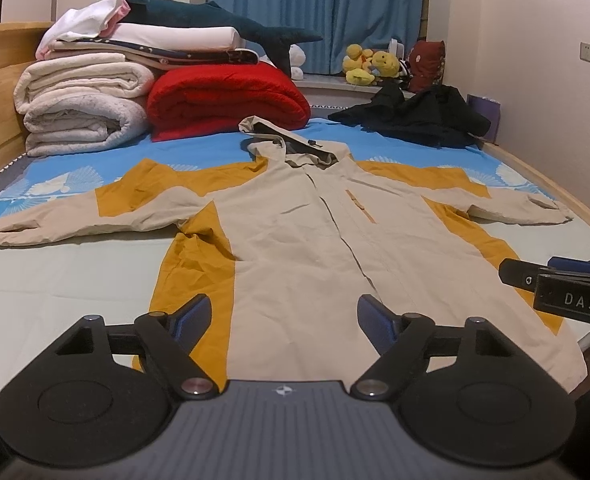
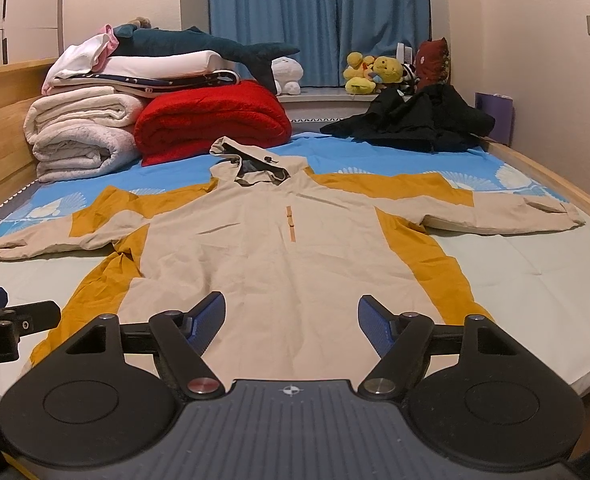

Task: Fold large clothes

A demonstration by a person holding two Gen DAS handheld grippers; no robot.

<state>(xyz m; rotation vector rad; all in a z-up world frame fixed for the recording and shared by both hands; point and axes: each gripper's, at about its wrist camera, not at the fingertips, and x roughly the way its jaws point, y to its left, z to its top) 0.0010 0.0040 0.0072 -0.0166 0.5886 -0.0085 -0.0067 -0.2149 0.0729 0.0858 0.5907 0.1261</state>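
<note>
Bed (image 1: 55,280), spread jacket (image 1: 295,240), blue curtains (image 1: 315,12)

One beige-and-mustard jacket (image 1: 295,232), two sleeves spread. One red blanket (image 1: 227,100). Two rolled white quilts (image 1: 83,100). One black garment (image 1: 419,116). One shark plush (image 1: 223,20). Two grippers: left gripper (image 1: 285,320), right gripper (image 2: 291,318).

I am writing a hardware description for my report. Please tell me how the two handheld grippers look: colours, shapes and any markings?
The left gripper and right gripper look alike: black angular finger arms on round black discs, blue ribbed pads, silver pivot bolts, and a grey ridged body with a small compass-like emblem. In the left wrist view the right gripper's black side carries white letters "DAS". No cables show.
</note>
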